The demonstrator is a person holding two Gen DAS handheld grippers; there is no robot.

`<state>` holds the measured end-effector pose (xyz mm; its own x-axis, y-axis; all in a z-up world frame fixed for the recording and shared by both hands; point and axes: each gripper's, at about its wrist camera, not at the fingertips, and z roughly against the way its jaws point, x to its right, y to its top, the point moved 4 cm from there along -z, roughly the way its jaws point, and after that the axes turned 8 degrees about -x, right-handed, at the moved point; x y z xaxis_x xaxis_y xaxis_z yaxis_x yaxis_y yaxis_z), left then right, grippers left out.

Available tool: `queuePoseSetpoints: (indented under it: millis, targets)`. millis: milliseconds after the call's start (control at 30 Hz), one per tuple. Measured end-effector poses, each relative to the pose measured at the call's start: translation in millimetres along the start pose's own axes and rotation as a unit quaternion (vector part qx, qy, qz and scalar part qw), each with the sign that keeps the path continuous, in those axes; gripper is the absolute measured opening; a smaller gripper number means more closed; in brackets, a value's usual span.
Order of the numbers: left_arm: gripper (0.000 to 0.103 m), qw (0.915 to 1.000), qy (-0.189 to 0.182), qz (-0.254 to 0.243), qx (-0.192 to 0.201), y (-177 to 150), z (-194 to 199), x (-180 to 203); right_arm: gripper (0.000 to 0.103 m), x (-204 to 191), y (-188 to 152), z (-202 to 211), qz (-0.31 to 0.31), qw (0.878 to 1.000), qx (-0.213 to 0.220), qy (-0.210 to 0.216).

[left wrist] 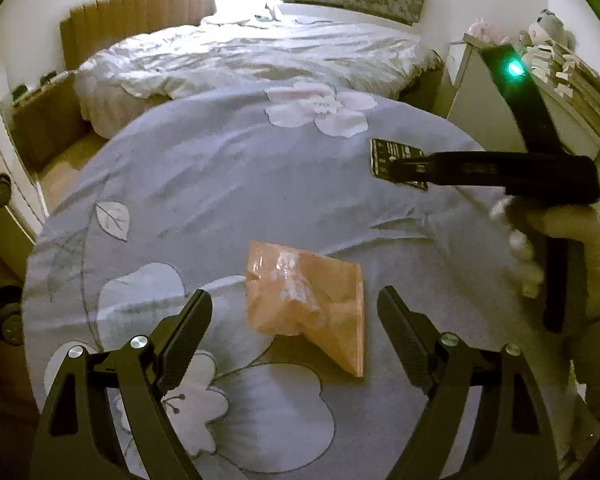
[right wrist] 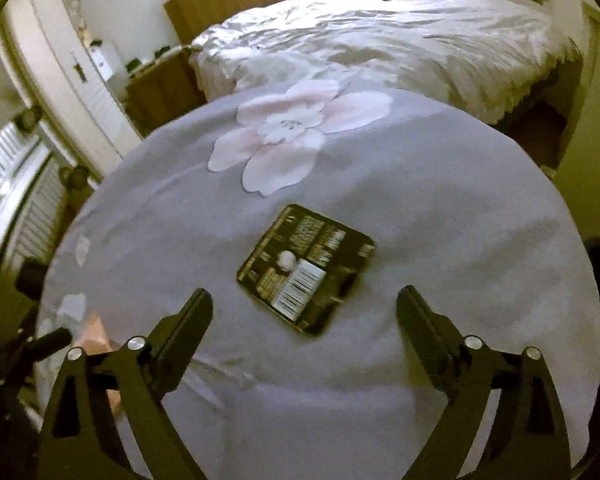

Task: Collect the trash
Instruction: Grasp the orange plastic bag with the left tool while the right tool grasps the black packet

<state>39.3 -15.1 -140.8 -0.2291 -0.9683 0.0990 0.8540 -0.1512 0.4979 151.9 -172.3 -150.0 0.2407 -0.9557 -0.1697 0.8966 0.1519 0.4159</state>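
An orange crumpled wrapper (left wrist: 306,306) lies on the grey flowered bedspread (left wrist: 228,184), just ahead of my left gripper (left wrist: 296,300), which is open with the wrapper between its fingers' line. A flat black packet with a barcode label (right wrist: 306,270) lies on the same bedspread (right wrist: 440,240), just ahead of my open right gripper (right wrist: 304,300). In the left wrist view the right gripper (left wrist: 404,168) hangs over the black packet (left wrist: 380,156) and hides part of it. A corner of the orange wrapper (right wrist: 96,336) shows at the left of the right wrist view.
A second bed with a white rumpled duvet (left wrist: 252,60) stands beyond, with a tan headboard (left wrist: 140,12). A white shelf unit with soft toys (left wrist: 540,64) is at the right. White louvred doors (right wrist: 24,200) are at the left.
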Motion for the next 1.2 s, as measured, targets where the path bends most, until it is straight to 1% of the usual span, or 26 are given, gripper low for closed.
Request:
queuePoseSetpoints:
  millis: [100,133,167,200,233,267,300,433,500,600,733,900,1033,1200]
  targets:
    - [0.073,0.9996,-0.008,0.009,-0.025,-0.3,-9.5,-2.9,0.093,-14.1,6.2,-8.6,0.017,1.0,0.0,-0.015]
    - [0.068,0.9997,-0.007,0.006,-0.024,0.3,-8.3,-2.4,0.092,-19.1,8.9,-12.1,0.024,0.999,0.0,-0.029]
    - [0.066,0.9997,-0.004,0.004,-0.025,0.6,-8.1,-2.5,0.091,-23.0,10.9,-14.9,0.032,0.999,0.001,-0.041]
    - [0.062,0.9997,-0.002,0.002,-0.025,1.2,-7.6,-3.4,0.086,-28.0,12.5,-18.0,0.045,0.997,0.001,-0.061]
    - [0.056,0.9997,-0.001,0.003,-0.025,1.5,-7.1,-4.5,0.078,-31.1,14.3,-19.4,0.055,0.996,0.004,-0.071]
    - [0.052,0.9997,0.001,0.004,-0.024,1.8,-6.9,-5.5,0.074,-33.3,16.1,-19.2,0.057,0.996,0.007,-0.064]
    - [0.048,0.9997,-0.001,0.007,-0.023,2.5,-6.1,-7.8,0.072,-34.4,17.6,-20.2,0.057,0.996,0.005,-0.067]
    - [0.036,0.9997,-0.007,0.01,-0.022,3.0,-5.5,-8.2,0.071,-33.8,20.3,-21.0,0.055,0.996,0.009,-0.064]
    - [0.031,0.9997,-0.011,0.01,-0.021,2.5,-5.1,-7.8,0.071,-32.8,20.9,-21.2,0.054,0.997,0.011,-0.061]
    - [0.025,0.9996,-0.017,0.009,-0.021,3.8,-5.5,-7.1,0.07,-28.2,20.1,-17.8,0.04,0.998,0.017,-0.039]
    - [0.022,0.9996,-0.024,0.007,-0.016,5.2,-5.0,-7.1,0.07,-24.3,15.7,-8.3,0.018,1.0,0.024,-0.003]
    - [0.02,0.9997,-0.025,0.002,-0.004,10.0,-0.6,-1.6,0.07,-15.6,12.3,9.2,-0.006,0.999,0.042,0.027]
    - [0.02,0.9996,-0.026,-0.005,0.008,23.0,5.3,7.1,0.07,0.2,10.5,32.4,-0.034,0.996,0.066,0.049]
    - [0.02,0.9987,-0.033,-0.028,0.027,45.7,12.1,28.4,0.07,26.8,4.2,65.8,-0.063,0.991,0.1,0.061]
